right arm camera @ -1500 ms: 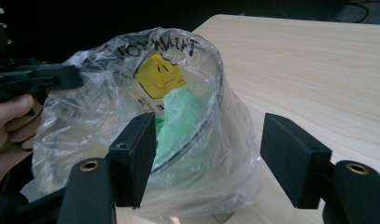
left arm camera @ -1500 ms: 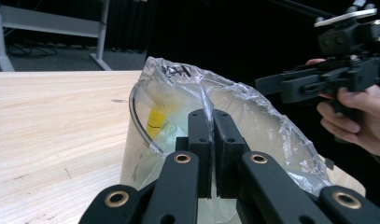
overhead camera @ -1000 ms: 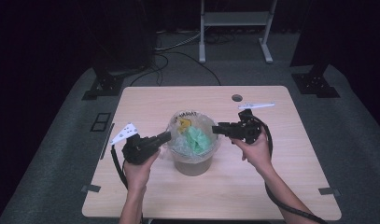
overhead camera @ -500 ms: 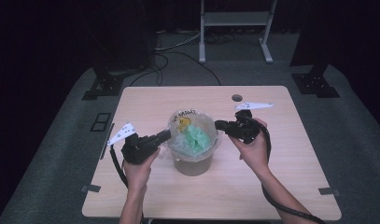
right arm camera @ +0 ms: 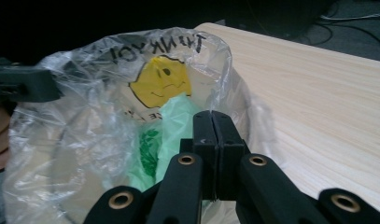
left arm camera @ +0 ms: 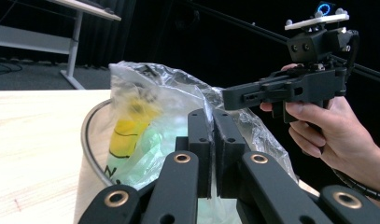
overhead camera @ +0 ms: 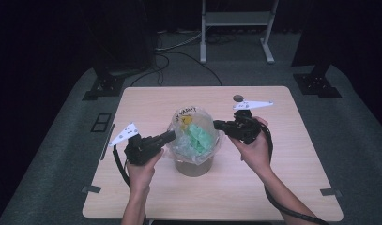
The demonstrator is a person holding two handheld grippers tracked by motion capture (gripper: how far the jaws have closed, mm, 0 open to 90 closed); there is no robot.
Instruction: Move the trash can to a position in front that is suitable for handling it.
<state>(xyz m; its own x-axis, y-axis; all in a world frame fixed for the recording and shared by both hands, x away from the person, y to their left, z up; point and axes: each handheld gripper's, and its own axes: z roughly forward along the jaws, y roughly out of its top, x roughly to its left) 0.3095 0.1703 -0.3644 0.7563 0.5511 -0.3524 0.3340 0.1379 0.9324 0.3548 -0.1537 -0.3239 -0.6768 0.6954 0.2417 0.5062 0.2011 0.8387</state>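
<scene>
On the wooden counter (overhead camera: pixel 282 178) stands a round bin (overhead camera: pixel 194 166), a little toward 9 o'clock from the centre of the counter. A clear plastic bag (overhead camera: pixel 194 136) with a yellow smiling face and black letters lines the bin and rises above its rim, and a green bag (overhead camera: pixel 200 136) lies inside it. The left gripper (overhead camera: pixel 169 136) comes from 8 o'clock and its tips are at the bag's edge on the 9 o'clock side; in the left gripper view its jaws are pressed together with the bag film (left arm camera: pixel 178 102) at them, but I cannot tell if film is caught between. The right gripper (overhead camera: pixel 217 124) comes from 3 o'clock and meets the bag's edge on that side. Its jaws have just been closing and now they are clenched; in the right gripper view the film (right arm camera: pixel 131 93) is directly at the tips, and whether it is pinched I cannot tell.
</scene>
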